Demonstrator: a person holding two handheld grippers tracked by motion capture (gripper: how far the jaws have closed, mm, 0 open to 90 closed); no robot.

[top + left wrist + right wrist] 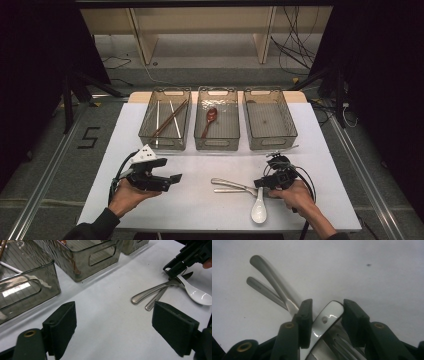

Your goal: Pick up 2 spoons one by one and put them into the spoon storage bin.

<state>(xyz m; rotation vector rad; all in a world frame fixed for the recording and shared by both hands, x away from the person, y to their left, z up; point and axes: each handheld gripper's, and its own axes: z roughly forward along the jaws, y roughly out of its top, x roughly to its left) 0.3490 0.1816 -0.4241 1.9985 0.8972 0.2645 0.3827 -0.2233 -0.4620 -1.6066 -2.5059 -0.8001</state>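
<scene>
The right gripper (261,183) is down on the little heap of cutlery near the table's (210,220) front edge, its jaws straddling the handle end of the white spoon (327,318) but not yet pinched on it; there is a gap on both sides. The spoon lies across a fork (342,346) and another steel piece (227,183), so going for the top one first makes sense. The left gripper (175,178) waits well apart, jaws wide, holding nothing. Behind stand three bins: chopsticks in the left bin (148,125), a brown spoon (210,119) in the middle bin (200,142), so I would guess the white one belongs there.
</scene>
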